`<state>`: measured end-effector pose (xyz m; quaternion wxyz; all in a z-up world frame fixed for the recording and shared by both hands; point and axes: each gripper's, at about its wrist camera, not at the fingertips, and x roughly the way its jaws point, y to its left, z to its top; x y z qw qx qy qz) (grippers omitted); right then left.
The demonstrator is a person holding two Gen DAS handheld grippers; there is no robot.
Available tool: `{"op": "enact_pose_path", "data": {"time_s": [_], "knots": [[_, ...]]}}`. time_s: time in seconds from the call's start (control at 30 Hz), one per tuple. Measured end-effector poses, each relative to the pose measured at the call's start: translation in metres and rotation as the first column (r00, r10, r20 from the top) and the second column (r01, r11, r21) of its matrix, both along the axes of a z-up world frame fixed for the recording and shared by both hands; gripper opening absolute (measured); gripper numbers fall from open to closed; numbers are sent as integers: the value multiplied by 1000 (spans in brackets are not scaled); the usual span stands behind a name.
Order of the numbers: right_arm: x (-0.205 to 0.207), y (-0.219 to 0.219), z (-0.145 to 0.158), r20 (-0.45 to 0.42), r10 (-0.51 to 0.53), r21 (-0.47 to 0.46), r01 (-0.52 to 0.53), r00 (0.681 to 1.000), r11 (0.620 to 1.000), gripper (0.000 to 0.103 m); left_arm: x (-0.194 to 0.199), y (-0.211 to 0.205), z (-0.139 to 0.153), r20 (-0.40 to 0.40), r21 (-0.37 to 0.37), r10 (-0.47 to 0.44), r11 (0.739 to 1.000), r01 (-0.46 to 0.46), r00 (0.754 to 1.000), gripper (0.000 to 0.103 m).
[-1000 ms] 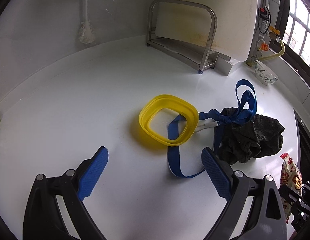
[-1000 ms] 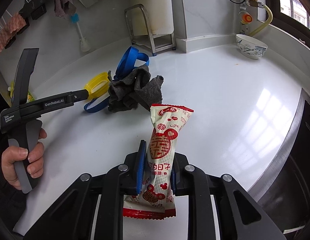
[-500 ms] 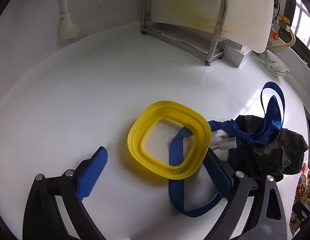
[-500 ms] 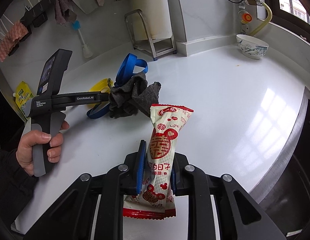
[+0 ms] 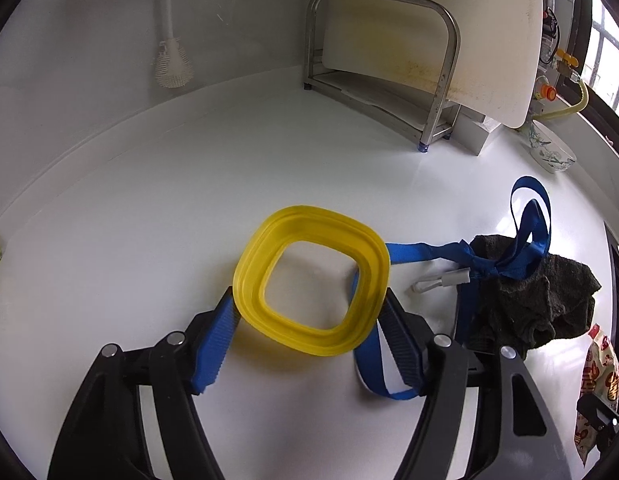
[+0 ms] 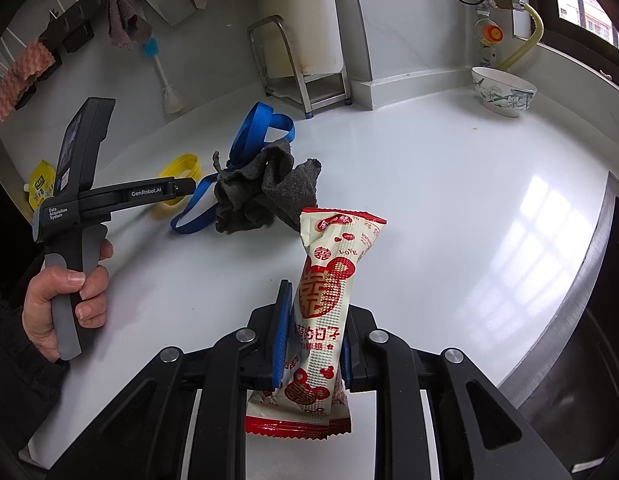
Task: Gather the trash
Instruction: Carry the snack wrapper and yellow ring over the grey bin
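A yellow plastic ring (image 5: 311,280) lies on the white counter (image 5: 189,200). My left gripper (image 5: 309,304) has closed in on it, and its two blue pads (image 5: 213,344) touch the ring's near sides. A blue strap (image 5: 421,250) runs under the ring to a dark grey rag (image 5: 537,304). The ring (image 6: 181,168), strap (image 6: 257,124) and rag (image 6: 265,188) also show in the right wrist view. My right gripper (image 6: 313,336) is shut on a red and white snack wrapper (image 6: 329,292), held upright above the counter.
A steel rack (image 5: 389,60) with a white board stands at the back. A brush (image 5: 171,52) hangs on the wall. A patterned bowl (image 6: 503,90) sits at the far right. A yellow packet (image 6: 39,184) lies at the left. The counter edge (image 6: 569,300) curves along the right.
My left gripper has moved forward to the yellow ring and its jaws have narrowed onto the ring's sides. My right gripper stays still with the wrapper.
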<state>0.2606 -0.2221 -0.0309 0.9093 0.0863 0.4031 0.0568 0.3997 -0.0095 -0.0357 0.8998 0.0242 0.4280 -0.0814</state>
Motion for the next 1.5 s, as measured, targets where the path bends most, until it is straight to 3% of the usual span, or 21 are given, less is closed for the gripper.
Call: {"op": "enact_pose_path", "data": {"time_s": [0.33,0.73,1.2,1.5], "knots": [[-13,10,6,-9,17,-17,-17,1000,1000,20,-74,17,28,111,87,42,995,-52,993,68],[-78,22,31,19,-9,-17,9,1000,1000,20,-176,29,62,134,15,27,999,-29,991,68],[-211,27,20,28,-86,73,84,996,994,20,-312,20,54,141,-6,-22,1000,23,990,68],[-276,14,-16,-30,-121,108,123,992,986,20,-368,-15,30,130,-20,-77,997,80,989,68]]}}
